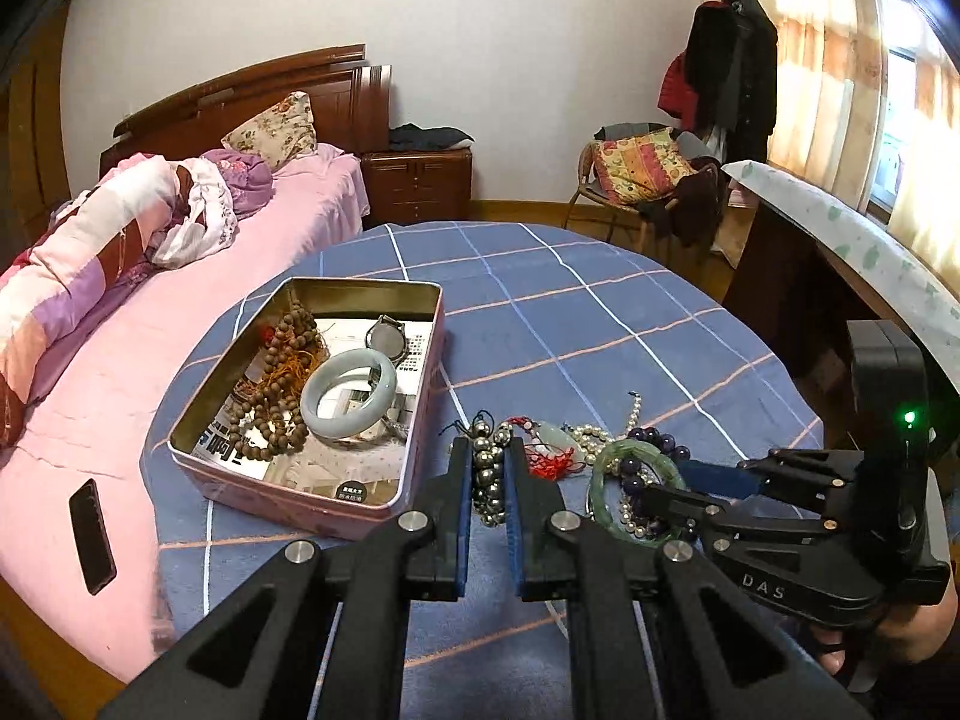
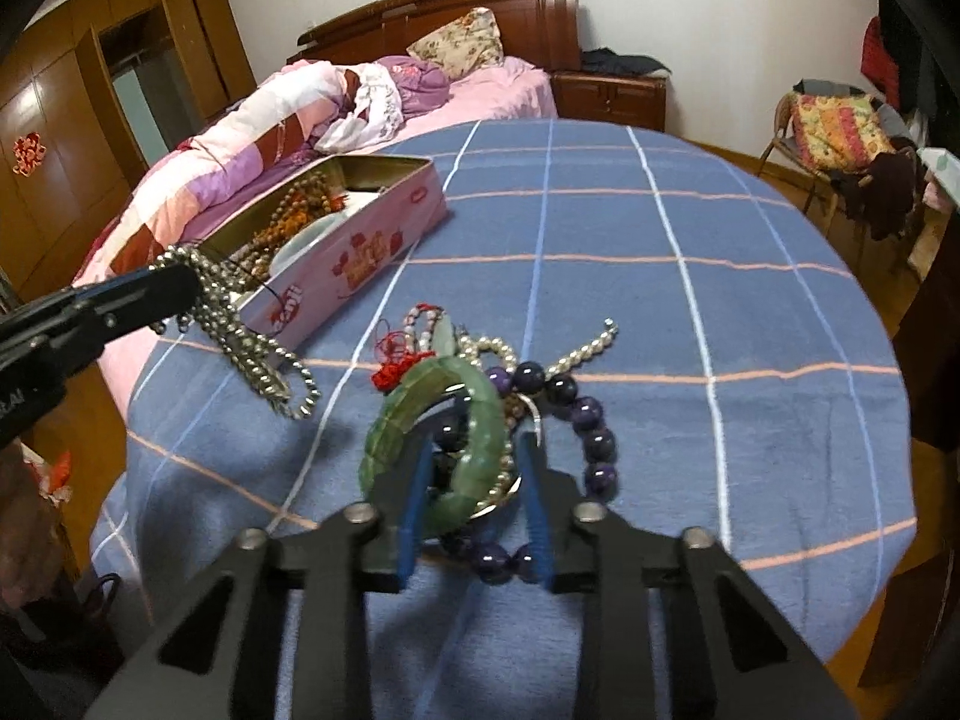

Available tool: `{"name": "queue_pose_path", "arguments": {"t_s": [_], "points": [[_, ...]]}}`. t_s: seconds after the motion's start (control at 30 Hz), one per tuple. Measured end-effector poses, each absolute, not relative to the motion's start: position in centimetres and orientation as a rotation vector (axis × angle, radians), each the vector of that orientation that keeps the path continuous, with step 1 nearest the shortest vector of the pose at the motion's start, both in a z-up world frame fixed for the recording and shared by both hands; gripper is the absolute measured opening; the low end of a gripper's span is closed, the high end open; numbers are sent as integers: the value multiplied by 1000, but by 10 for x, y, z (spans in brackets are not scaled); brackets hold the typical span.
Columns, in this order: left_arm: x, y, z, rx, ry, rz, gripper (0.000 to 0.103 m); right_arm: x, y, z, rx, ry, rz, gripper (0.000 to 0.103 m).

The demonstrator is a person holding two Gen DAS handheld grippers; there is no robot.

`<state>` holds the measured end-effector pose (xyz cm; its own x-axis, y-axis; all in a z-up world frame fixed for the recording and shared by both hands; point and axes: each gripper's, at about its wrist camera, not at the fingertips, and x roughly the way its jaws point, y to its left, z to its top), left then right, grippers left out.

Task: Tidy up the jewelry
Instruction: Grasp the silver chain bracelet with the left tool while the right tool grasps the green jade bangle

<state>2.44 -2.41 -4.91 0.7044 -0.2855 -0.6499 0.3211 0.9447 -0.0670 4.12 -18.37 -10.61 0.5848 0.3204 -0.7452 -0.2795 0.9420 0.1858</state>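
A pink tin box (image 1: 288,489) stands open on the blue checked tablecloth (image 1: 600,324); it holds brown wooden beads (image 1: 282,372), a pale jade bangle (image 1: 348,393) and a watch (image 1: 387,336). My left gripper (image 1: 487,468) is shut on a silver metallic bead bracelet (image 1: 489,486), just right of the tin; in the right wrist view the bracelet (image 2: 240,324) hangs from it. A jewelry pile lies on the cloth: green jade bangle (image 2: 444,420), purple bead bracelet (image 2: 591,426), pearl strand (image 2: 576,354), red-corded pendant (image 2: 447,339). My right gripper (image 2: 474,468) is partly open around the green bangle.
A pink bed (image 1: 180,324) with a rolled quilt lies left of the table, a black phone (image 1: 91,537) on it. A nightstand (image 1: 417,186), a chair with clothes (image 1: 648,180) and a desk (image 1: 840,240) stand behind and to the right.
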Motion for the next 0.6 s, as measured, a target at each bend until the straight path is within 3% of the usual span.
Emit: {"name": "queue_pose_path", "arguments": {"t_s": [0.07, 0.17, 0.6], "points": [[25, -24, -50, 53, 717, -335, 9, 38, -183, -104, 40, 868, 350, 16], [24, -23, -49, 51, 716, -332, 9, 34, -183, -100, 46, 852, 364, 11], [19, -18, -38, 37, 688, -333, 9, 32, -189, -80, 63, 787, 358, 10]]}}
